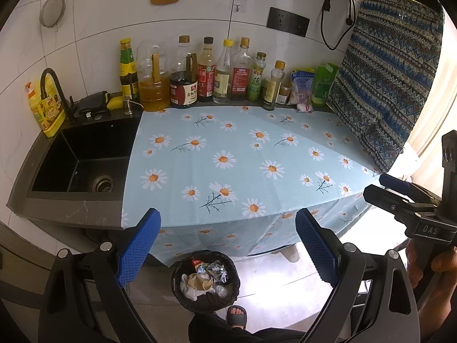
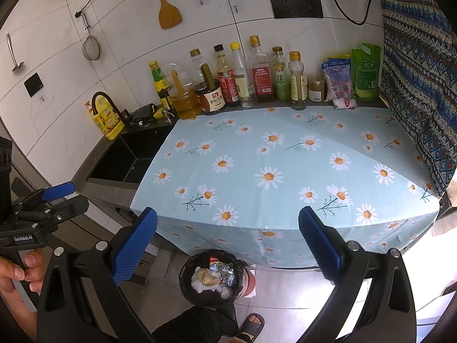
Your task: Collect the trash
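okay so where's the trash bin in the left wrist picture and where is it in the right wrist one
Left wrist view: the trash bin sits bottom centre, on the floor below the tablecloth's hanging edge, between the left gripper fingers.
Right wrist view: the bin is bottom centre too, slightly left, between the right gripper fingers.
Shared landmark: the daisy tablecloth, just above the bin in both.

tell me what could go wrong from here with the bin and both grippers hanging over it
1. The trash bin looks nearly full, with wrappers and tissue near its rim, so more trash may spill onto the floor.
2. A sandalled foot stands right beside the bin; a step could tip it.
3. The left gripper and right gripper are both open near the hanging tablecloth edge; snagging it might disturb the bottles behind it.
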The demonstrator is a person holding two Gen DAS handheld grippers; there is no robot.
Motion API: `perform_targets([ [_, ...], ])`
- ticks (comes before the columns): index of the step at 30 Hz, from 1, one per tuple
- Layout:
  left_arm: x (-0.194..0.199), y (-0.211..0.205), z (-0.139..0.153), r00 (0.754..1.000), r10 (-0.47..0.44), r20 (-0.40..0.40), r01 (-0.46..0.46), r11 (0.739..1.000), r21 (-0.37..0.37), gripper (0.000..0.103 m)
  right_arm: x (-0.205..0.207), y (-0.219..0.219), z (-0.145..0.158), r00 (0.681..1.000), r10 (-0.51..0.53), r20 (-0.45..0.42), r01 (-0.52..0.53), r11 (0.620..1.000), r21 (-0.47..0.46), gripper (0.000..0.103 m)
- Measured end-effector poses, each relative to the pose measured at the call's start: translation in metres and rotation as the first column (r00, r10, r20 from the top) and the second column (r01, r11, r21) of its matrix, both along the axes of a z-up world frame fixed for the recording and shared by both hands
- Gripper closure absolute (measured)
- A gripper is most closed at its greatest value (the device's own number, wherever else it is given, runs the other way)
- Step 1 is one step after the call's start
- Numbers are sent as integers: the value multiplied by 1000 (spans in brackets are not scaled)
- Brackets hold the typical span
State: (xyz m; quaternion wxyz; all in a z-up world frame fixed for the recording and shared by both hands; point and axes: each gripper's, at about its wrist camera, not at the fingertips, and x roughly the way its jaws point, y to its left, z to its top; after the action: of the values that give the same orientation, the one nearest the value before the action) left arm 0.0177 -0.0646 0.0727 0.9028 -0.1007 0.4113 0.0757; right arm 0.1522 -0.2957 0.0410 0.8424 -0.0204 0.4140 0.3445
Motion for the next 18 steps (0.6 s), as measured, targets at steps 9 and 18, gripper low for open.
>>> perform_targets([
  [9,-2,0,0,1000,-4,2,4,1000,2,10,0,-1,0,1000,3,1,-3,1000,0,5],
  [18,1,-3,-1,1000,-5,-3,5,1000,5,10,5,-4,3,1000,9,-1,-9,1000,2,5],
])
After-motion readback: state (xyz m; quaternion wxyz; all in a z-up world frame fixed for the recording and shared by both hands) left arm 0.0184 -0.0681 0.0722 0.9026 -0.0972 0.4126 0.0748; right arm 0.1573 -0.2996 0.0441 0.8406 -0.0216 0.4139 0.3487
